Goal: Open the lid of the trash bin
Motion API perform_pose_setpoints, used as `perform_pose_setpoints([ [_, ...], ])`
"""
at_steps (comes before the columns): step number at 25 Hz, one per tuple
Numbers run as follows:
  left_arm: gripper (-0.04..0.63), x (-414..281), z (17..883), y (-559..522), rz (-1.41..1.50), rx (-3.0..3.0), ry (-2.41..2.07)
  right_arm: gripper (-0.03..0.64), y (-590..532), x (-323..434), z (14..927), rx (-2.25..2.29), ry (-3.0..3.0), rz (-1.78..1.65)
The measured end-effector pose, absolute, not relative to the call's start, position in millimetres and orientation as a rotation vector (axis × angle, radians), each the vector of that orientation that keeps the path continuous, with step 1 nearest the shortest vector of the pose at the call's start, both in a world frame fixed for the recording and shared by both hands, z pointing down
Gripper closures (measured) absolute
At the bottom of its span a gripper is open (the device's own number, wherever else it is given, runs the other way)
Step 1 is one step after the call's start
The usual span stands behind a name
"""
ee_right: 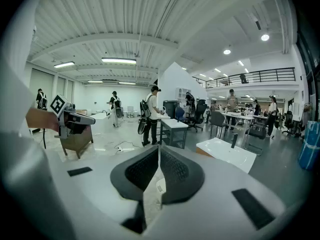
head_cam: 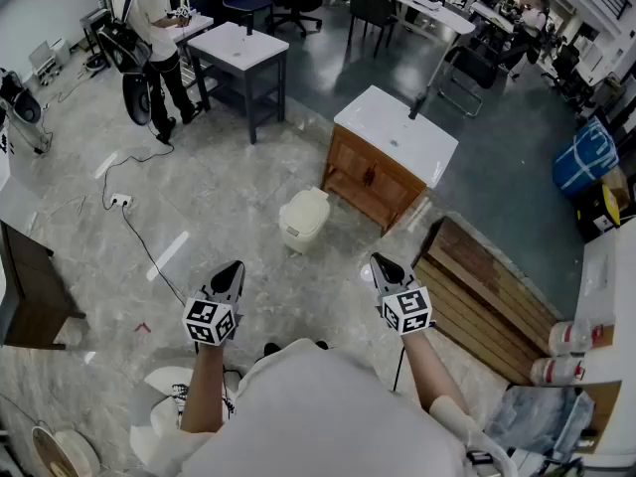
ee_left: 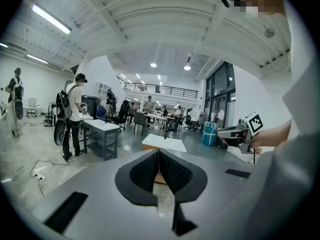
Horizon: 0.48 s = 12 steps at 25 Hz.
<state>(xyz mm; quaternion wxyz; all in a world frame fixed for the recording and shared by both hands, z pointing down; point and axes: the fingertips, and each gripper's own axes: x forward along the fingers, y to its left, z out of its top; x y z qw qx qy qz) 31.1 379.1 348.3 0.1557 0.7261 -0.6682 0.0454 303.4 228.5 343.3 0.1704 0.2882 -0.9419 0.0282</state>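
One pale marbled floor point(head_cam: 229, 207), running under everything listed below.

One slatted wooden platform point(head_cam: 487, 301), lying flat on the floor at right, just beyond the right tongs.

One wooden cabinet point(head_cam: 373, 182) with a white top and two front doors, standing ahead at centre. The left gripper view shows it directly past the tips; the right gripper view shows its white top off to the right.

One grey-framed table point(head_cam: 238, 58) with a white top, well apart from the cabinet, at upper left.

One person point(head_cam: 149, 28) standing at the table's far end, wearing a dark backpack.

One trash bin point(head_cam: 300, 229), cream-coloured, upright on the floor just beside the cabinet's near left corner. Its lid point(head_cam: 306, 204) is down. It sits ahead of both tongs, roughly between their lines, and well apart from each.

Two tongs, held side by side above the floor, tips pointing forward:
- left tongs point(ee_left: 159, 154): dark pads pressed together, nothing between them.
- right tongs point(ee_right: 159, 149): dark pads pressed together, nothing between them.

Two marker cubes, one on each tool: left point(head_cam: 210, 321), right point(head_cam: 407, 309).

One white power strip point(head_cam: 120, 202) on the floor at left, with a dark cable trailing from it.
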Motion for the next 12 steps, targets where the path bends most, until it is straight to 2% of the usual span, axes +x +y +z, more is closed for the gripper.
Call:
perform_pose_setpoints([
  [12,0.577,19.9,350.3,378.7,0.128,2.102,-1.889,0.58,233.0,289.5,343.2,0.833,-2.669,0.078],
])
